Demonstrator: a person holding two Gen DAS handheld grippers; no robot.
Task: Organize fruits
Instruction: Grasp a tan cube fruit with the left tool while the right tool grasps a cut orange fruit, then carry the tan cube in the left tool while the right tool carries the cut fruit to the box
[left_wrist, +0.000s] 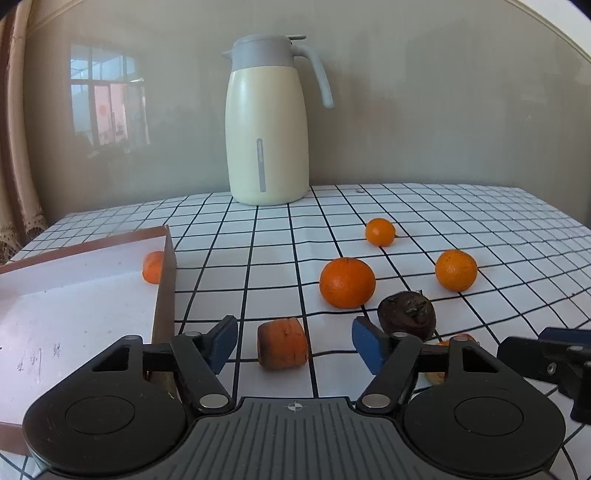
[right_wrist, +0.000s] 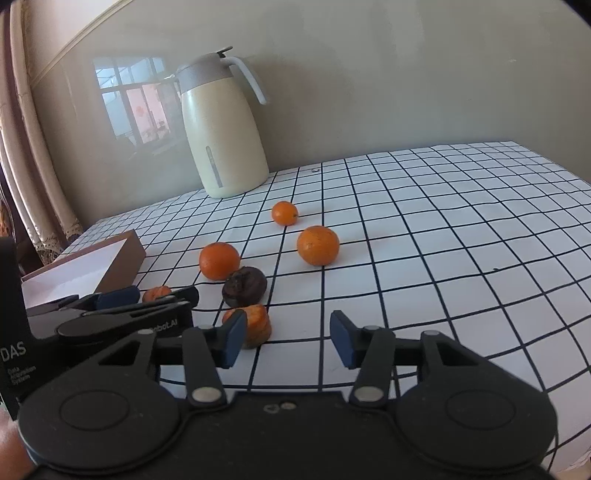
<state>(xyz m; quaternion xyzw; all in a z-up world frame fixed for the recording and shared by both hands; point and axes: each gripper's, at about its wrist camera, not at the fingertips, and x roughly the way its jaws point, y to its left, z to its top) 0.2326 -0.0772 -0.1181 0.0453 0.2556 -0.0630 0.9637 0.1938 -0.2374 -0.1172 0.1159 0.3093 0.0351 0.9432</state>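
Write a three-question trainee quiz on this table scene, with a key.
1. True or false: the jug stands upright at the back of the table.
2. What lies between the open fingers of the left claw: A a whole orange, B a cut orange piece, C the dark fruit?
3. How many whole round oranges lie loose on the cloth?

Key: 1 true. 2 B, the cut piece, not yet gripped. 3 three. The dark fruit does not count.
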